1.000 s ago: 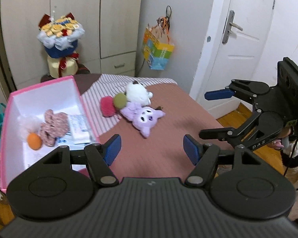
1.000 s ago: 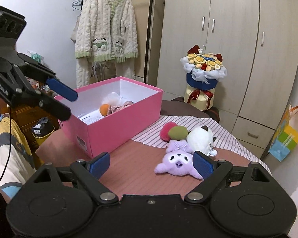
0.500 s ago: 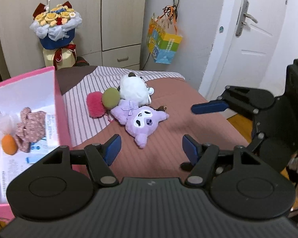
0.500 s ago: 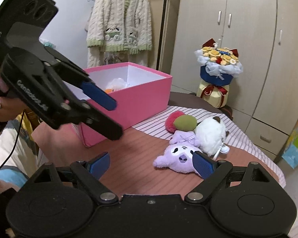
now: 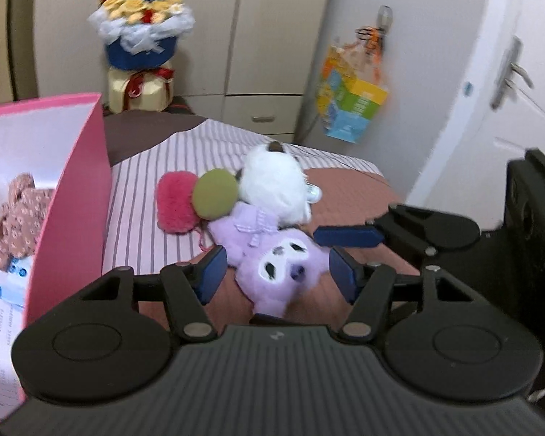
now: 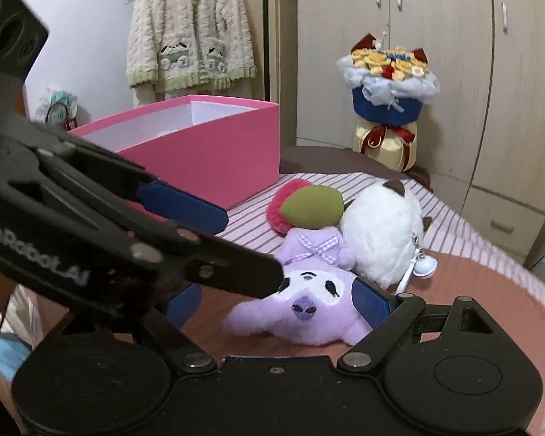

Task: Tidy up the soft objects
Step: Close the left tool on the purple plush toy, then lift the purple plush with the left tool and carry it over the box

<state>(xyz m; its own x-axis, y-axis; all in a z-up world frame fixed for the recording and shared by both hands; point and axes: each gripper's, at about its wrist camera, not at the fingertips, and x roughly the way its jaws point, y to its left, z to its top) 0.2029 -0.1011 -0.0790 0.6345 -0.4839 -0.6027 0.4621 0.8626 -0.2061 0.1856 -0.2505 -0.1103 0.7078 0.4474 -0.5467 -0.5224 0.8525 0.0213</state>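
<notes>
White plush (image 5: 272, 181) & pink box (image 5: 72, 196) beside purple plush (image 5: 272, 272).

Both grippers have dropped toward the purple plush (image 5: 279, 265), left gripper (image 5: 278, 272) closing.

soft indoor light, motion blur, fisheye-warped edges.

Both cams ride right on the handheld grippers, looking forward and down along the fingers. The left wrist one sits close over the purple plush (image 5: 279, 265), facing the wardrobe and door, pink box (image 5: 72, 196) at its left edge. The right wrist one is low and close too, coming at the same plush (image 6: 309, 301) from the other side, facing the hanging cardigan (image 6: 189, 29). Both catch the flower bouquet (image 5: 141, 21), box and toy pile.
</notes>
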